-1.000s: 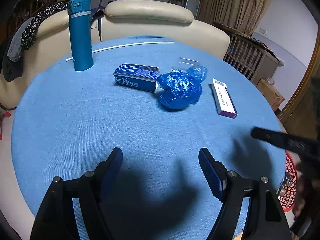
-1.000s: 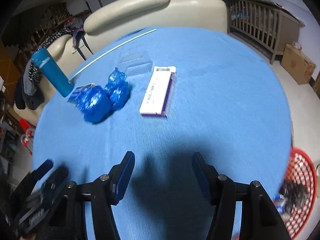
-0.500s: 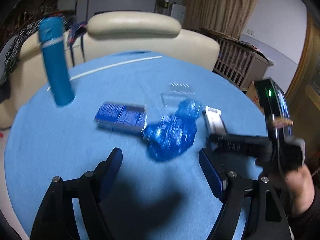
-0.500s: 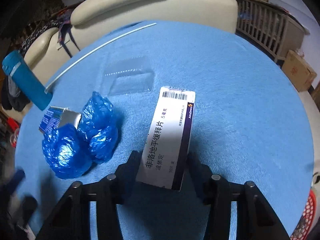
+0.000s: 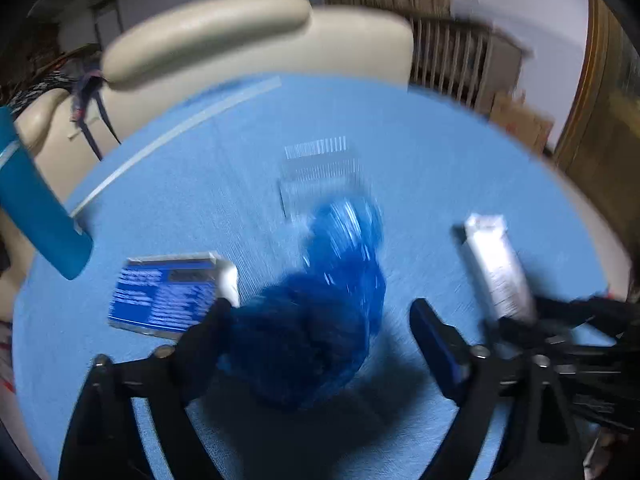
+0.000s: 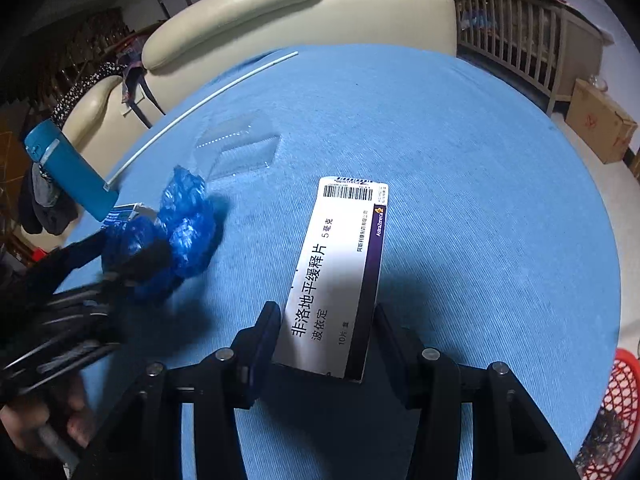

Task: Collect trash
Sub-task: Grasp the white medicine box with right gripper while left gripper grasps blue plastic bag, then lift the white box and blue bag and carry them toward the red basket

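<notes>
A crumpled blue plastic bag point(image 5: 320, 312) lies on the blue round table point(image 5: 440, 152). My left gripper point(image 5: 320, 320) is open with its fingers either side of the bag's near end; the view is blurred. A white and purple medicine box point(image 6: 340, 268) lies flat on the table. My right gripper point(image 6: 324, 336) has its fingers at the box's two long sides, closed against it. The bag point(image 6: 180, 232) and the left gripper point(image 6: 132, 264) also show in the right wrist view. The box point(image 5: 496, 268) shows at the right of the left wrist view.
A blue medicine box point(image 5: 168, 296) lies left of the bag. A clear plastic tray point(image 6: 236, 148), a white rod point(image 6: 192, 110) and a teal flask point(image 6: 68, 168) sit farther back. A red basket point(image 6: 616, 412) is on the floor at right. A cream sofa point(image 6: 304, 12) stands behind.
Both grippers have moved forward. The left one has come around the blue bag. The right one has come around the white box and narrowed onto it.
</notes>
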Demonstrator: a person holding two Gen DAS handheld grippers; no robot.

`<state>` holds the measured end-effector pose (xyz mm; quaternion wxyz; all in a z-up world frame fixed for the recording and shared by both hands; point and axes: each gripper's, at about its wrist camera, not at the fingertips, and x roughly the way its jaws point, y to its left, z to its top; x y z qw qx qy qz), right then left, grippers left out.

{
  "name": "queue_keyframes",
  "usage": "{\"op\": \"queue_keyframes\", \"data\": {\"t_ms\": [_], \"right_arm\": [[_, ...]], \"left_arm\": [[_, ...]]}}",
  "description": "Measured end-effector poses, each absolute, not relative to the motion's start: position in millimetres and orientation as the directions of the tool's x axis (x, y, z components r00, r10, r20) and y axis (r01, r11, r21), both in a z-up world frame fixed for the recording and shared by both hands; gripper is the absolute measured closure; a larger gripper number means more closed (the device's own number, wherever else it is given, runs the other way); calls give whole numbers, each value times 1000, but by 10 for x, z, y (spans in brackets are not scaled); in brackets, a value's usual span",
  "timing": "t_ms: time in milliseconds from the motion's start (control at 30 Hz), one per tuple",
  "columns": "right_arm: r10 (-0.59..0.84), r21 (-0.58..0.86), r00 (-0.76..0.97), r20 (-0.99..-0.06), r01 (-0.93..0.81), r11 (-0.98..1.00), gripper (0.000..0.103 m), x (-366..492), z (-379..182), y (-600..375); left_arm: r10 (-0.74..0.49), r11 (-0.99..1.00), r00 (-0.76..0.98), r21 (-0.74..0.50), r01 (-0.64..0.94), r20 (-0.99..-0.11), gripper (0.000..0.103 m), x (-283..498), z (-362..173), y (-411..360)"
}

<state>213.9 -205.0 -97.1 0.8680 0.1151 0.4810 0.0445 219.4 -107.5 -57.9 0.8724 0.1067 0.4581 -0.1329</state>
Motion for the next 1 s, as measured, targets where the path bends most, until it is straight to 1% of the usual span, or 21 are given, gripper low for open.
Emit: {"op": "queue_keyframes", "data": {"t_ms": [33,67,100,200,367,600,800,1000], "right_arm": [[192,247,534,-823,34,968,52,2114,-972,-2059],[197,254,534,-822,33,967,52,2086,-971,-2064],[202,259,535,-820,33,965,52,2082,-963,-2064],[213,271,545,-811,27,962,52,1983,-931,-2069],[230,284,561,-795,10,959,52,1795,-866,-2009],[254,288,573,-779,-33,957,52,1442,-778,-1812],[266,291,591,-762,-55,955,52,1179,-704,-1667],[274,307,627,-729,-58,950,52,909,-561,-1646]], "left_arm": [[-132,940,530,63,334,-838,15,2211,-632,-1085],[-149,944,519,35,328,-842,46,2211,-677,-1060],[-150,951,501,14,308,-852,48,2210,-703,-1024],[-209,962,499,-86,259,-841,50,2089,-621,-869],[-195,972,560,-84,218,-805,50,1670,-451,-734],[-143,988,600,-82,127,-787,50,1077,-414,-520],[-113,994,617,-79,82,-779,50,776,-396,-347],[-89,996,627,-66,61,-774,50,593,-336,-342]]}}
